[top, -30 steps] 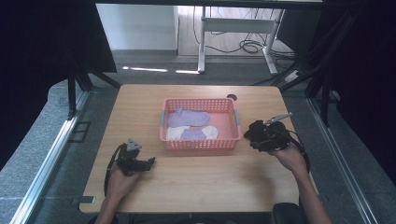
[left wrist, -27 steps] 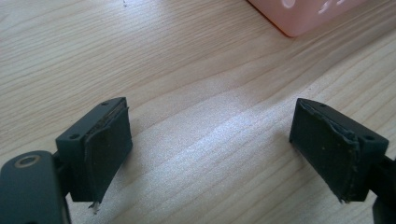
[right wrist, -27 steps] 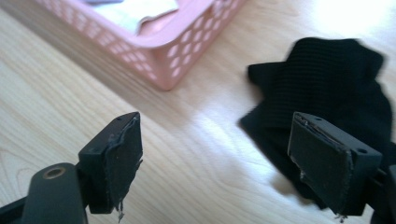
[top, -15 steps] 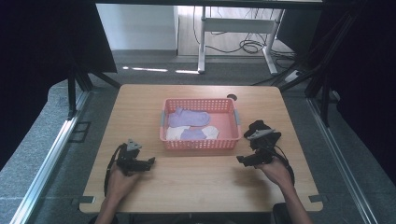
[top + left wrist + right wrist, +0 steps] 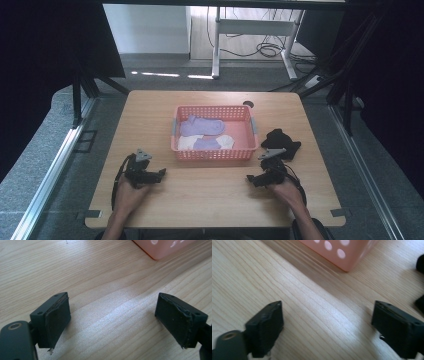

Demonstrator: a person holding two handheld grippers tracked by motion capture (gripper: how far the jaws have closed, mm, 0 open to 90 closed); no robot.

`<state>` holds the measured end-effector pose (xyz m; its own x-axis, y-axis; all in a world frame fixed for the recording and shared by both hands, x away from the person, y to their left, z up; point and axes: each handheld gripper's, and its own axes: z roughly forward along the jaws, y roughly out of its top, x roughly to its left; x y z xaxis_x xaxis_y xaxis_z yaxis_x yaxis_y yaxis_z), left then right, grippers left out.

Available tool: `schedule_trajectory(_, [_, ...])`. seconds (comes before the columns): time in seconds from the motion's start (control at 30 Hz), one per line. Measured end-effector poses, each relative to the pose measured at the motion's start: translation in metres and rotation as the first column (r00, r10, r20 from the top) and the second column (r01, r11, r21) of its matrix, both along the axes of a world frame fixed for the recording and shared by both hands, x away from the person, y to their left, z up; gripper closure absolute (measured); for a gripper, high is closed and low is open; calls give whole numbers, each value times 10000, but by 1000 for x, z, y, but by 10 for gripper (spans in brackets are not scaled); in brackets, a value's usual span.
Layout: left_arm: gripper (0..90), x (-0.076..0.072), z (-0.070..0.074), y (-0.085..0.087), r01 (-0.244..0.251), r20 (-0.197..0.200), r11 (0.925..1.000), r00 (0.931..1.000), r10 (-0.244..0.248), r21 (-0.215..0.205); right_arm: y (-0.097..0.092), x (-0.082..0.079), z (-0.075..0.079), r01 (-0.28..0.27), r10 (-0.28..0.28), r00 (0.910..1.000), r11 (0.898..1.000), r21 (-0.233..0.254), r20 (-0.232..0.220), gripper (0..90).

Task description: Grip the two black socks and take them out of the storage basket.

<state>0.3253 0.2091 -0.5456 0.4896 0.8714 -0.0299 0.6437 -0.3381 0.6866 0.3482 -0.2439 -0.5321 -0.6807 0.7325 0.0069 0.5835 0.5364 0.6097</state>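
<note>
Right tool [image 5: 254, 180] dropped to the surface [image 5: 210, 200], jaws just opening, nothing between; left tool [image 5: 159, 173] gapes too. Black sock [image 5: 281, 143] beside the basket [image 5: 215, 152] looks soft, light: pinch a fold.

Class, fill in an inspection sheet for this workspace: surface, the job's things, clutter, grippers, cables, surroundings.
Surface: wooden table, bare at the near edge.
Job's things: pink basket holding purple socks and a white sock; black cloth lies right of the basket.
Clutter: nothing seen.
Grippers: left gripper and right gripper open, nothing between the jaws; the right's have just been opening.
Cables: loose leads on the far floor.
Surroundings: white desk frame, dark curtains.
</note>
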Motion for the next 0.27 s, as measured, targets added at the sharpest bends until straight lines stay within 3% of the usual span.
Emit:
schedule_trajectory(0.1, [127,0,0,0,0,-2,10000,10000,0,-2,1,-2,-4,-140,138,9997,9998,126,180,5])
schedule_trajectory(0.27, [126,0,0,0,15,-14,10000,10000,-15,-23,-2,-4,-9,-388,361,9975,9983,445,606,0])
